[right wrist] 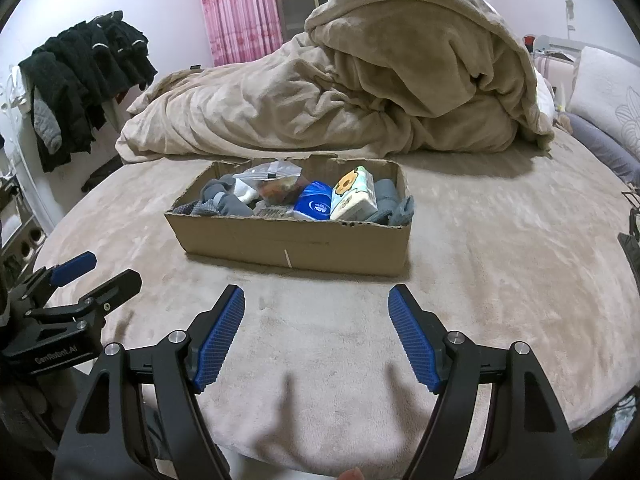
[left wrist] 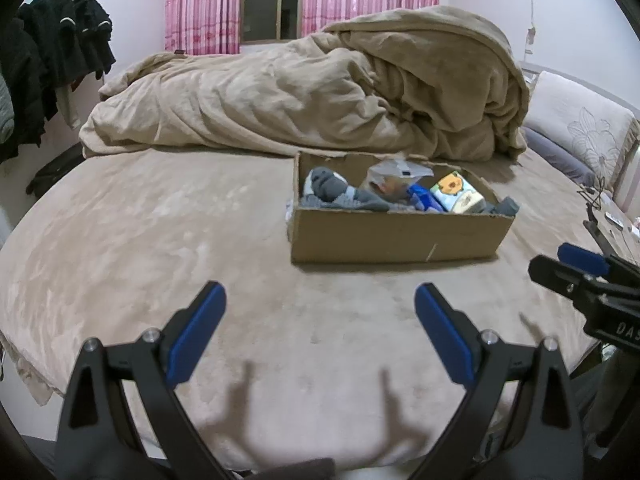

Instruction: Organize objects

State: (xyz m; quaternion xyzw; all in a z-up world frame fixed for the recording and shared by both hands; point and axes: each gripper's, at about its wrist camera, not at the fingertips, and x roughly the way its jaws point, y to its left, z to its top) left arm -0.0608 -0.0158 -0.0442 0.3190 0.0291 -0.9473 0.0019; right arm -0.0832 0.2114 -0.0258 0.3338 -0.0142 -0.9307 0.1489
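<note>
A shallow cardboard box [left wrist: 400, 236] [right wrist: 296, 242] sits on the beige bed. It holds grey socks [right wrist: 228, 202], a clear plastic bag [right wrist: 272, 184], a blue tissue pack [right wrist: 314, 202] and a white tissue pack with an orange flower [right wrist: 354, 196]. My left gripper [left wrist: 320, 296] is open and empty above the bed, short of the box. My right gripper [right wrist: 316, 300] is open and empty, also short of the box. Each gripper shows at the edge of the other's view: the right one [left wrist: 576, 268] and the left one [right wrist: 96, 272].
A rumpled beige duvet [right wrist: 340, 92] is piled behind the box. Dark clothes [right wrist: 84, 76] hang at the left. Pillows [left wrist: 576, 128] lie at the right. Pink curtains [left wrist: 200, 4] hang on the far wall. A bedside surface with small items [left wrist: 612, 220] is at the right.
</note>
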